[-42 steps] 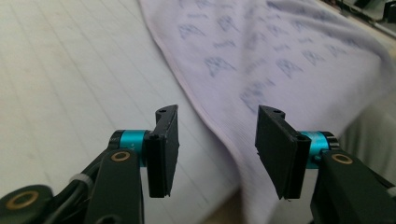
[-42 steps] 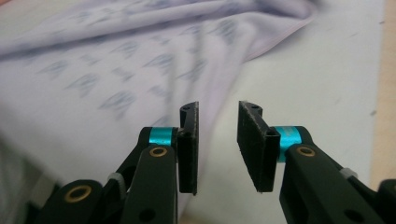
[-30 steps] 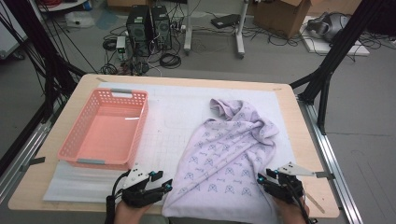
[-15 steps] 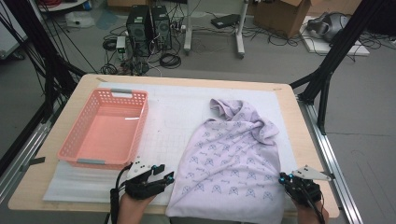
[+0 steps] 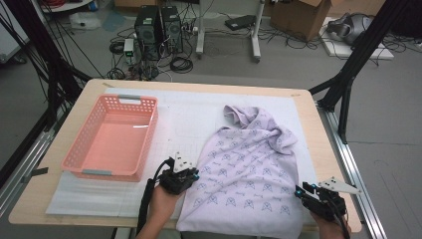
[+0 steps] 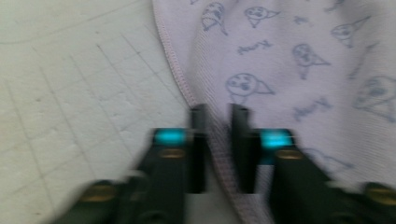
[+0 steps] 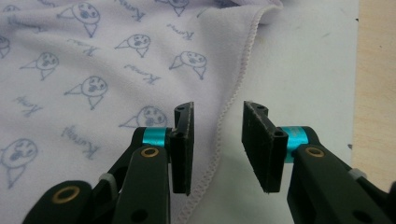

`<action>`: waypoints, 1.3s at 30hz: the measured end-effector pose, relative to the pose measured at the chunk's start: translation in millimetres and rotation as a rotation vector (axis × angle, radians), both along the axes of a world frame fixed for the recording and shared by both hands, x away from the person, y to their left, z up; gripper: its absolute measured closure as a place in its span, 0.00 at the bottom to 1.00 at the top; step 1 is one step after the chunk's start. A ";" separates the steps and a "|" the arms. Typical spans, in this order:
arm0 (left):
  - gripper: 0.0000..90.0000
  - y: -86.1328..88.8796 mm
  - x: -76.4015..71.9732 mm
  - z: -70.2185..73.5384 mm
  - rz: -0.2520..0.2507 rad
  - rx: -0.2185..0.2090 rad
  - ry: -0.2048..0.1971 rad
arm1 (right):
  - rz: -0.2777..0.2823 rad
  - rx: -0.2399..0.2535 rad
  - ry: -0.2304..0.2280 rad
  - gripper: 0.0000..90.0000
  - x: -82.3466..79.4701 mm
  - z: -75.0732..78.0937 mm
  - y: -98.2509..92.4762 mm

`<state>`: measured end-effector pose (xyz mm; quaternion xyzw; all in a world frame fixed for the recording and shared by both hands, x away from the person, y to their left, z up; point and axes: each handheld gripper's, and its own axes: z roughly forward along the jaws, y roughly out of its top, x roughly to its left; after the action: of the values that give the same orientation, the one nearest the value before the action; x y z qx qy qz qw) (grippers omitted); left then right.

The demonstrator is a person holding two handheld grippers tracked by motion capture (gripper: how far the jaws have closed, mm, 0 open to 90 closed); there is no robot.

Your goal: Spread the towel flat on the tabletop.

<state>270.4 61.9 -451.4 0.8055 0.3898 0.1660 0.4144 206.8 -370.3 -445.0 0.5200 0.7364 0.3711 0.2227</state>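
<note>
High view: lilac printed cloth (image 5: 251,174) lies spread on the white mat (image 5: 199,112), right of centre, its near edge hanging off the table's (image 5: 303,102) near side and its far end bunched up. Pink basket (image 5: 113,137) sits on the mat to the left, well apart from the cloth. Left gripper (image 5: 185,175) is at the cloth's left hem, near side, with the person's hand behind it. Right gripper (image 5: 312,193) is at the cloth's near right corner (grey three-cornered plate on top).

Left gripper view (blurred): jaws have just been closing and are now clenched on the cloth's (image 6: 289,60) stitched left hem, which runs between the two black pads (image 6: 239,135). Gridded mat (image 6: 70,93) on the left, cloth on the right.

Right gripper view: right gripper (image 7: 218,126) jaws have just been opening and stand released, a clear gap between the pads (image 7: 184,140). The cloth's (image 7: 102,70) stitched right hem runs through that gap without being pinched (left pad just beside it). Bare mat (image 7: 308,60) to the right, then wooden table (image 7: 376,70) edge.
</note>
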 end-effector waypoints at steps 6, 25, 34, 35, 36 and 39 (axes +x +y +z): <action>0.97 32.0 -18.4 0.3 0.063 -0.059 0.010 | 0.013 0.013 0.001 0.71 -0.6 -0.9 3.3; 0.67 85.6 -81.7 2.5 0.058 -0.151 0.008 | 0.180 -0.027 0.022 0.98 5.9 -4.2 43.7; 0.48 68.3 -53.7 11.2 0.065 -0.205 -0.017 | 0.073 -0.088 0.074 0.99 -12.9 4.4 0.3; 0.48 61.9 -47.4 10.8 0.058 -0.197 -0.016 | 0.084 -0.076 0.069 0.97 -14.6 4.4 -0.4; 0.48 56.7 -41.7 10.2 0.050 -0.192 -0.009 | 0.097 -0.049 0.066 0.96 -16.3 4.1 -0.5; 0.48 43.8 -23.3 7.6 0.043 -0.171 0.010 | 0.112 0.007 0.040 0.77 -14.5 4.3 0.1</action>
<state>247.0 105.7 -443.8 0.7595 0.4216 0.1370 0.4760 192.2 -370.2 -440.6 0.4862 0.7673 0.3751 0.1849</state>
